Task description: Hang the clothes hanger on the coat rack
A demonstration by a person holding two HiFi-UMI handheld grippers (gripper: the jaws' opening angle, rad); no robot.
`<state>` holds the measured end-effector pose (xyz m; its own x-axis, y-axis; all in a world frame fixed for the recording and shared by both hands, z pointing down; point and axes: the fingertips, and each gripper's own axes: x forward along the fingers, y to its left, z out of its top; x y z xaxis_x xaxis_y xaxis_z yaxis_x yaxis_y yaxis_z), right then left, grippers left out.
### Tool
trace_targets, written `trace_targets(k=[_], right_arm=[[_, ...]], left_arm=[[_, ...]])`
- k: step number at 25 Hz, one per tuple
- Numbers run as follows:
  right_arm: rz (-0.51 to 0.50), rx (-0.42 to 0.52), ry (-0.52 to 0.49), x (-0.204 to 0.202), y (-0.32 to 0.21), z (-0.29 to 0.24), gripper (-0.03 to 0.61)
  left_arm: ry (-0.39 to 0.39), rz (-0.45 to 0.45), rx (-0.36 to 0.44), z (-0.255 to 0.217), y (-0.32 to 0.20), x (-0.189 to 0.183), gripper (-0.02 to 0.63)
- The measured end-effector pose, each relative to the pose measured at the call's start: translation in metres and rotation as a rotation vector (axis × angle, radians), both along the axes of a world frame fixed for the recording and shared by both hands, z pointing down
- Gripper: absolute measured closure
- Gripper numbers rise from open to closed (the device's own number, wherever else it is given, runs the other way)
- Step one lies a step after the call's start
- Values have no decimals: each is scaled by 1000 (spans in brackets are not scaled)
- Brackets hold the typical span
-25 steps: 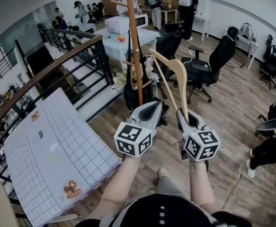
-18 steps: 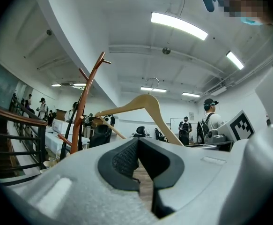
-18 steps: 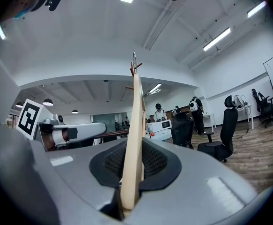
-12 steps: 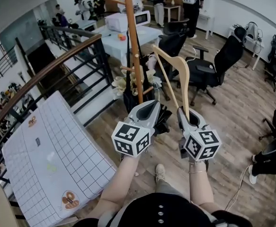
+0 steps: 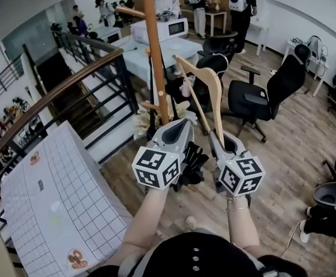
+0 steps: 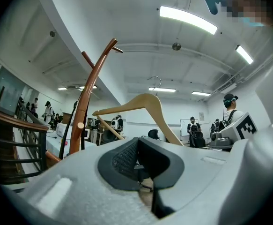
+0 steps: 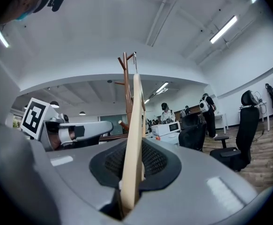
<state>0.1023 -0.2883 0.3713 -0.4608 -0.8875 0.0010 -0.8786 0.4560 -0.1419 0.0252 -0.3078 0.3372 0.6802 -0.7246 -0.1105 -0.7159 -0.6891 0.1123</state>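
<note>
Wooden hanger arm sits tight between the jaws of my right tongs (image 5: 216, 136), so they are clamped on the hanger (image 5: 218, 103) near the end of one arm. The rest of it sticks up and away from the tongs, and its little metal hook (image 6: 154, 80) is at the far top. My left tongs (image 5: 182, 124) look closed together with nothing in them, just to the left of the right ones.

I think the step now is bringing the hanger up to the coat rack. Its brown pole (image 5: 154, 56) stands right past the tip of my left tongs, a little left of the hanger. To do it well, I should squeeze firmly, lift high, and turn the hook so it drops over a peg (image 5: 130, 11) near the top.

A black thing (image 5: 193, 160) and some pale cloth (image 5: 144, 120) hang low by the pole, close to my left tongs, so I should go above them. Black chairs (image 5: 251, 94) stand ahead on the right. A stair rail (image 5: 64, 91) runs off to the left.
</note>
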Motion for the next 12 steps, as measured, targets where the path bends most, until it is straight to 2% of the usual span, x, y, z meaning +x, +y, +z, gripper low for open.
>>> trace_targets(k=[4,9,12], right_arm=[[-20,29,5,8,-32,-9,538],[-51,29,11,11,-59,-10,538],[-72,11,8,8,-68,-1,538]], left_arm=[[31,-5,27,-11,-30,8,618],[17,-41,39,-15,-57,15,620],[11,-46,20,-7,-69,18,620]])
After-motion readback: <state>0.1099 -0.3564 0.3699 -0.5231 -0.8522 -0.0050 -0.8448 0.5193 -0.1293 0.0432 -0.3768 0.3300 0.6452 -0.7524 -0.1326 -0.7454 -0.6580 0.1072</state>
